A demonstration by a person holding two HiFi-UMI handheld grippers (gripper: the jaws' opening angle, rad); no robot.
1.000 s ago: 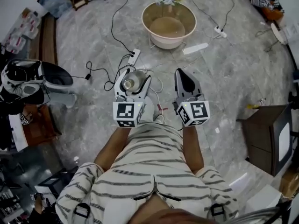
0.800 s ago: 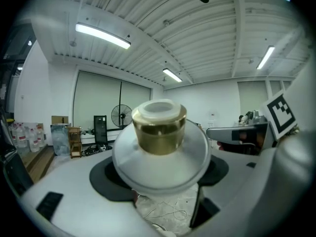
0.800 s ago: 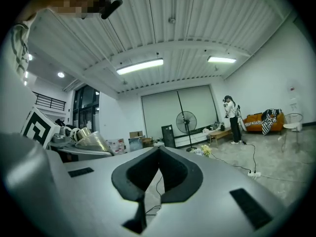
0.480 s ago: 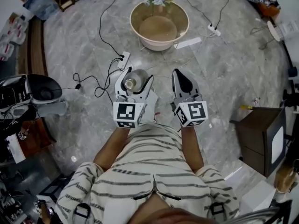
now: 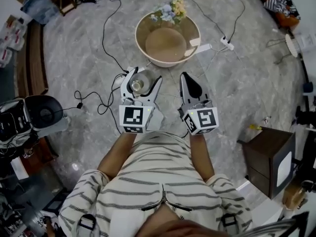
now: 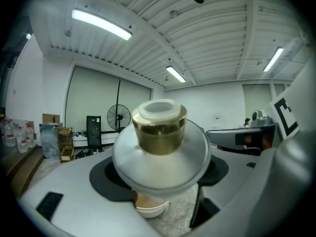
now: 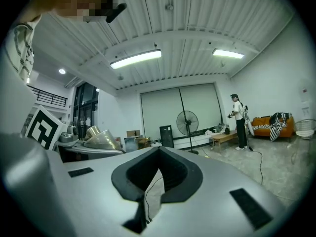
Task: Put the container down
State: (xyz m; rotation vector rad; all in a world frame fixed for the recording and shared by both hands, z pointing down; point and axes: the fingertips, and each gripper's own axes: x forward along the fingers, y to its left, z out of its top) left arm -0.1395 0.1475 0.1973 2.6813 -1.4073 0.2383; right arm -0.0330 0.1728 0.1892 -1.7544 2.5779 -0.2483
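Note:
A clear glass container (image 5: 137,85) with a gold neck and white rim sits between the jaws of my left gripper (image 5: 141,84), which is shut on it. In the left gripper view the container (image 6: 160,154) fills the centre, its rounded body pressed between the two black pads (image 6: 106,181). My right gripper (image 5: 189,87) hovers beside it to the right with its jaws shut and nothing in them; in its own view the right gripper (image 7: 158,154) shows its black tips meeting. Both grippers hang above the grey marble floor, just short of a round beige basin (image 5: 143,49).
A bunch of flowers (image 5: 170,10) lies at the basin's far rim. Cables and a power strip (image 5: 224,41) cross the floor. A black-and-white appliance (image 5: 35,115) stands at left, a brown box (image 5: 269,158) at right. A standing fan (image 7: 187,123) and a person (image 7: 239,121) are far off.
The whole view has moved forward: the basin now lies closer to both grippers. The left gripper still holds the container, and the right gripper stays shut.

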